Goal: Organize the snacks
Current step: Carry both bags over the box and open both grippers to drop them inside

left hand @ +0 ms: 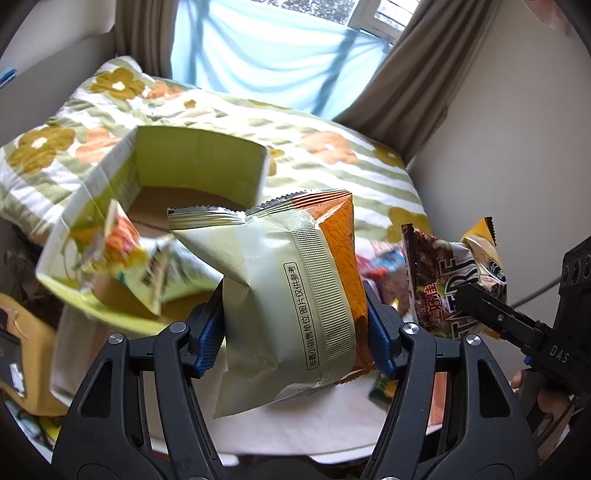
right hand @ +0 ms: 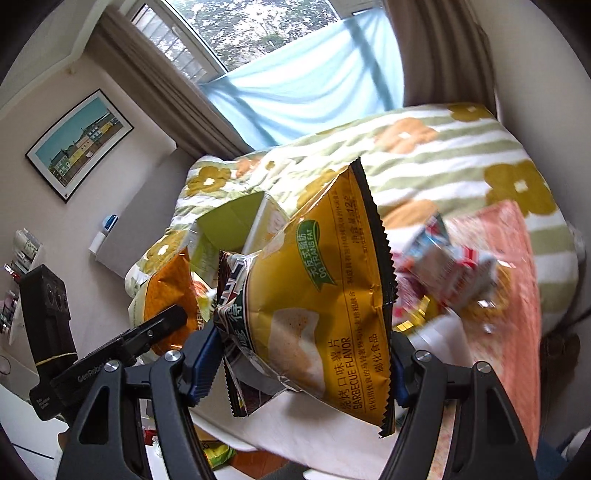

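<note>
From the left wrist, the left gripper [left hand: 295, 328] has its jaws pinching a pale green and orange snack bag [left hand: 291, 280], held up in the air in front of an open green box [left hand: 147, 206] that sits by the flowered quilt [left hand: 314, 147]. The right gripper [left hand: 480, 306] shows at the right edge.

From the right wrist, the right gripper [right hand: 303, 365] has its jaws pinching a yellow barbecue chip bag [right hand: 325, 288] together with a dark packet [right hand: 232, 306], lifted above a white tabletop [right hand: 314, 435]. More packets [right hand: 450, 273] lie beyond.

home bedroom, floral quilt [left hand: 295, 140] on bed, curtained window [right hand: 236, 33], framed pic [right hand: 79, 144] on wall
</note>
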Demonstrator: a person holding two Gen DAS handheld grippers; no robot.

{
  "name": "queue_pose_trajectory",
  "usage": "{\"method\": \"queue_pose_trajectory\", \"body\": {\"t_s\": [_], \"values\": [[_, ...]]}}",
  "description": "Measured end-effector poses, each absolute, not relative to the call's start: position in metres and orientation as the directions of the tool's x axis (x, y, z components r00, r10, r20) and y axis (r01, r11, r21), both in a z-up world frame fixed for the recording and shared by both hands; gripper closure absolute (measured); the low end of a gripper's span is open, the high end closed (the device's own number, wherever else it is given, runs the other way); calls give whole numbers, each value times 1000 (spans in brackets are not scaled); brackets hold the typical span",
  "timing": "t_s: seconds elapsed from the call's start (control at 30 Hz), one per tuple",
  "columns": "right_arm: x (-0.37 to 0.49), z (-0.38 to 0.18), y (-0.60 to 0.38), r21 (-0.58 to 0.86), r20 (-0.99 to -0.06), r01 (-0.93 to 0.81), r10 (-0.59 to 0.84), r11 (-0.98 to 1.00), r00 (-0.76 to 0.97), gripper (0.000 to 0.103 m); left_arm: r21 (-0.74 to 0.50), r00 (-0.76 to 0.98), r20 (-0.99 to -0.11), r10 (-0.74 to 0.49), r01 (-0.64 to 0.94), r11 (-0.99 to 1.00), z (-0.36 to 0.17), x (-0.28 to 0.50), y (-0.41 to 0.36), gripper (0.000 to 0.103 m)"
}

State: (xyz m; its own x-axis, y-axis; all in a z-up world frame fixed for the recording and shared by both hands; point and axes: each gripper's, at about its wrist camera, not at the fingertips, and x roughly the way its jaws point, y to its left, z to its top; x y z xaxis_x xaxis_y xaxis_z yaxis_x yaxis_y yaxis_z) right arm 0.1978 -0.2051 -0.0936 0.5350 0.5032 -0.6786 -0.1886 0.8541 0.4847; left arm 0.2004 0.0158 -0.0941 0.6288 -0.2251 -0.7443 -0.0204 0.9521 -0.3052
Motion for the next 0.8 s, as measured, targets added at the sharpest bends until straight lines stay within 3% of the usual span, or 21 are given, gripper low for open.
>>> {"method": "queue_pose_trajectory", "body": {"t_s": [0.43,0.73,0.8], "values": [[306,-83,-60,508,-682,-161,509,846,525,34,-278,557,-802,-216,-29,960,-106,332,167,41],[355,-110,-19,445,-753,-103,435,889,493,34,-257,443,-864,-238,17,966,-164,407,192,40],[364,-116,-15,422,-770,-103,416,901,483,34,-271,436,-861,-262,43,962,-173,414,191,33]]}}
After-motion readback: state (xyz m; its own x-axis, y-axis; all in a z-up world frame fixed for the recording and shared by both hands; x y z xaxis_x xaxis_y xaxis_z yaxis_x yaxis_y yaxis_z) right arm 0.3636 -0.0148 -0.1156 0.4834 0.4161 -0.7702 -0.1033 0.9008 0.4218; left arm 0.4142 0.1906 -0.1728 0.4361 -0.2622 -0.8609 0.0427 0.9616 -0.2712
